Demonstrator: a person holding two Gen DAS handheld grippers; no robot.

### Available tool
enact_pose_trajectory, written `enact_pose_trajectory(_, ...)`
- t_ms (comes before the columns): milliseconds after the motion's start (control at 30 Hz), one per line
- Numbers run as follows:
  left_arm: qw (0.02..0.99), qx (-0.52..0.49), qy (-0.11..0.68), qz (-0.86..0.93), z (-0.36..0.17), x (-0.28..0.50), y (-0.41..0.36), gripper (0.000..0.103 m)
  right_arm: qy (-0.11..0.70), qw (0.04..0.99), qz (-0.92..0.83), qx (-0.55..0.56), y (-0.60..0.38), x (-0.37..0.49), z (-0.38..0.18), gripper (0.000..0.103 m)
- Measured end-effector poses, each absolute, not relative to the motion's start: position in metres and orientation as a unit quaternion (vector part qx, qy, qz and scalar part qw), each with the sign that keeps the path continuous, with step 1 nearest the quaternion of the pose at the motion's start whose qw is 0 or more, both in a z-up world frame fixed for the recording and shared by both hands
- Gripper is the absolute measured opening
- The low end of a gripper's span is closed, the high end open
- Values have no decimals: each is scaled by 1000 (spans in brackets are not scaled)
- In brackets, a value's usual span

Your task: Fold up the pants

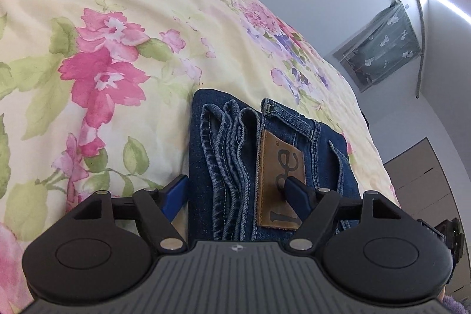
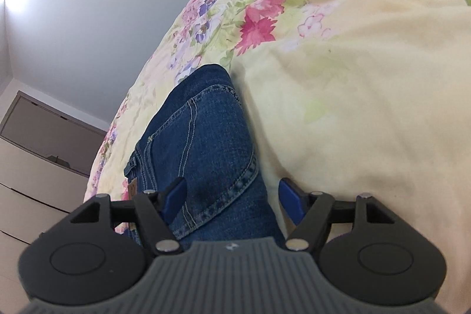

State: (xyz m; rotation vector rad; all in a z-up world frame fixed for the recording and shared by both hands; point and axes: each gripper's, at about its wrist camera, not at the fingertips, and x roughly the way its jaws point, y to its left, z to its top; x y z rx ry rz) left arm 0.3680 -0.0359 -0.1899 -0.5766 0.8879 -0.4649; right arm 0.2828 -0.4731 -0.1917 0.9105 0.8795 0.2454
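**Pressing the folded jeans flat**

The blue jeans (image 1: 265, 161) lie on the flowery bedsheet (image 1: 103, 19), already folded into a small thick pile. In the left view the hems (image 1: 226, 155) are stacked next to the waistband, and the brown leather patch (image 1: 279, 178) faces up. In the right view the back pocket (image 2: 212, 167) is on top.

The left gripper (image 1: 235, 190) has its fingers wide apart, one on each side of the pile. One fingertip (image 1: 294, 187) rests on the patch; the other sits at the pile's edge, by the sheet. The right gripper (image 2: 232, 196) is also spread wide, over the pocket end. Neither one pinches any cloth.

The folding looks nearly done. To finish well, I think both grippers should press down softly and evenly so the layers stay lined up. Pushing sideways could slide the top layer off. The sheet is soft and bumpy, so the pile could tip if one end is pressed harder.
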Motion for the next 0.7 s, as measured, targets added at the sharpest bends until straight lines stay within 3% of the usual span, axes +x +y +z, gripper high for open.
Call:
enact_pose_trajectory(533, 836, -260, 420, -239, -193, 377, -50, 92, 430, 774, 147, 440, -469, 325, -202, 57)
enact_pose_trajectory(600, 838, -253, 419, -239, -192, 378, -53, 90, 431, 775, 145, 438, -468, 326, -203, 52)
enact_pose_trajectory(700, 842, -249, 415, -236, -189, 375, -55, 78, 432, 779, 141, 433, -467, 326, -203, 47)
